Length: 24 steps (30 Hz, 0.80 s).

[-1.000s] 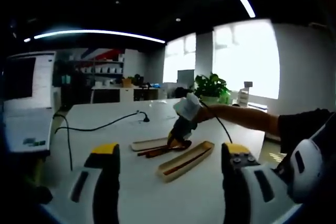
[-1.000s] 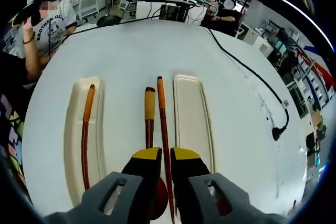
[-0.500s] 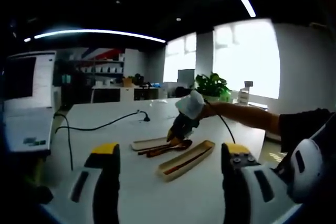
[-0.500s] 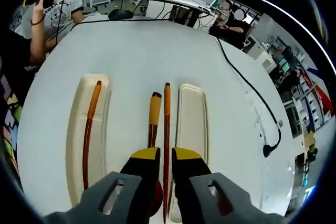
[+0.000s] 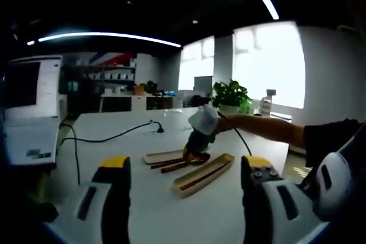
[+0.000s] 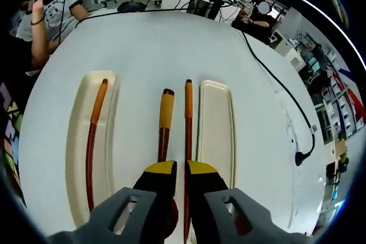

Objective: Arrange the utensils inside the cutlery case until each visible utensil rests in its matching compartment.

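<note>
Two long cream trays lay on the white table (image 6: 171, 44), and everything else sat in relation to the left tray (image 6: 80, 141). That tray already held one slim brown utensil (image 6: 91, 141) with an orange handle, lying lengthwise inside it. The right tray (image 6: 216, 130) lay parallel and well to the side, with nothing visible in it. On the bare table between the two trays lay a thicker orange-handled utensil (image 6: 164, 119) and a thin brown stick (image 6: 187, 124), both running parallel to the left tray's long side, the stick just beside the right tray's edge.

The right gripper (image 6: 178, 174) sat at the near ends of these two loose pieces, its jaws nearly closed with the stick running through the narrow gap; whether it truly pinched the stick could not be told. The stick's long axis pointed straight ahead of the jaws, so I judged a short sideways shift toward the right tray would seat it.

The left gripper (image 5: 184, 175) hung well back from the trays, jaws wide apart and holding nothing. In its view the right gripper (image 5: 197, 141) was over the utensils, clearly the nearer one.
</note>
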Each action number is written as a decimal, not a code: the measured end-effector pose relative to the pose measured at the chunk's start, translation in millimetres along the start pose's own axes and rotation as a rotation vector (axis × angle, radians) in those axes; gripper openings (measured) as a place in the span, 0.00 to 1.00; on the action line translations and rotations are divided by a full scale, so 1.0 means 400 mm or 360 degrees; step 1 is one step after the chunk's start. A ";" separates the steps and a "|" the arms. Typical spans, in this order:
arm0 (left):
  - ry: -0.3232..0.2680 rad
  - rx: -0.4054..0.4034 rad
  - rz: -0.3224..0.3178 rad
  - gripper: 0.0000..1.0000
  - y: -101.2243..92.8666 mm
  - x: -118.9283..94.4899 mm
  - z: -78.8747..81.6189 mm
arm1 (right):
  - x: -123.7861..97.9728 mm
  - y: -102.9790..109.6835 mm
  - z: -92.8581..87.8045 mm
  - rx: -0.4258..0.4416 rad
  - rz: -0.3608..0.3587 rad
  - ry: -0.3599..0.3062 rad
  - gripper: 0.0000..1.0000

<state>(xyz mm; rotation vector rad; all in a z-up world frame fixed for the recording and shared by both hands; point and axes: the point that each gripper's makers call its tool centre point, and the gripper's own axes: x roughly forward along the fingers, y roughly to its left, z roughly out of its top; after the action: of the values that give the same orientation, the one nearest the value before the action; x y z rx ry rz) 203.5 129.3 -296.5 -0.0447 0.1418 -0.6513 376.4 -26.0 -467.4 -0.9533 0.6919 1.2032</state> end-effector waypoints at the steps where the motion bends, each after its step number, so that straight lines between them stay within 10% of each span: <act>1: -0.0001 0.0000 0.0001 0.83 0.000 0.000 0.000 | 0.000 0.000 -0.001 -0.0003 -0.0003 0.0002 0.05; 24: 0.0015 -0.0010 0.0014 0.83 0.012 0.001 -0.006 | -0.016 -0.034 -0.016 0.0141 -0.0006 -0.0049 0.02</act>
<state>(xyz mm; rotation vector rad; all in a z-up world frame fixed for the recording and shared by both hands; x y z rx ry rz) 206.3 132.8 -299.3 -0.0468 0.1532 -0.6424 388.2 -35.7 -461.9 -0.8602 0.7126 1.1721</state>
